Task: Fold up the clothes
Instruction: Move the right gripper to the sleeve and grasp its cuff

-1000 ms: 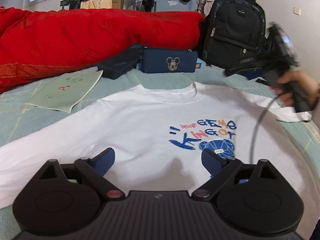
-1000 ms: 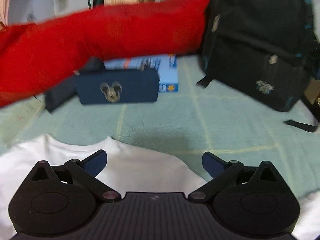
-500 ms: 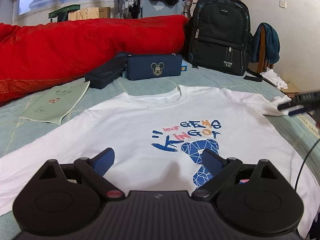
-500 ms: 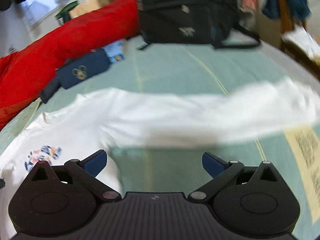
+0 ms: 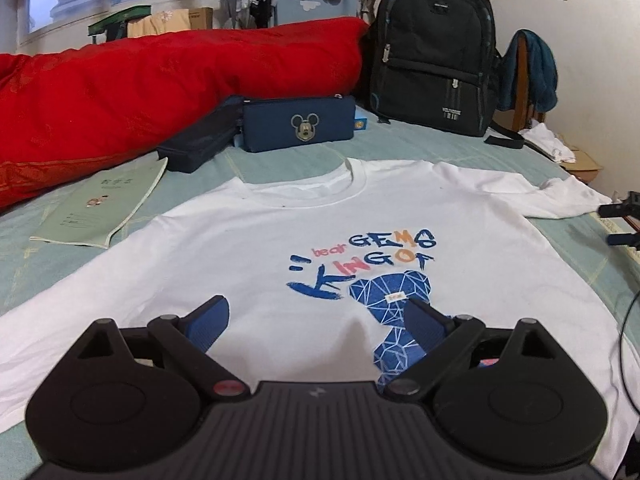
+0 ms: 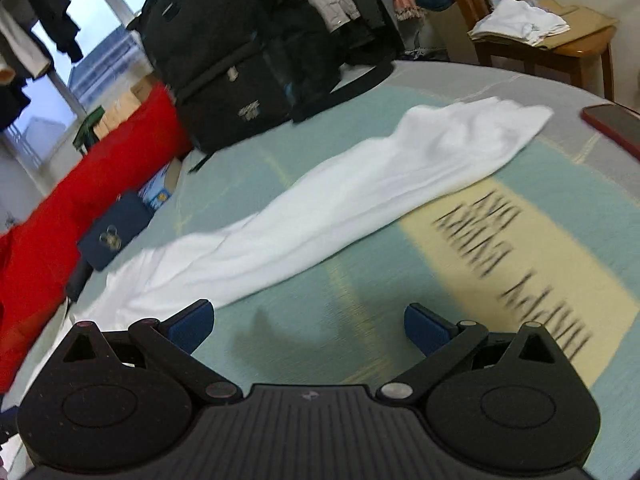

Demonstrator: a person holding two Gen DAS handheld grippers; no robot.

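A white T-shirt (image 5: 320, 240) lay spread flat, print side up, across the middle of the bed (image 5: 40, 264), its collar toward the far edge and its right sleeve (image 6: 400, 176) stretched out toward the bed's right edge. The left claw (image 5: 318, 322) hovered over the shirt's lower front, fingers spread wide and gripping nothing. The right claw (image 6: 306, 326) hung above bare bedding just beside the sleeve, also spread and empty. Along the far edge sat a red quilt (image 5: 160, 84), a navy pencil case (image 5: 298, 124) and a black backpack (image 5: 432, 52). A green booklet (image 5: 100, 204) lay near the left shoulder. A red phone (image 6: 612, 124) rested at the right edge.
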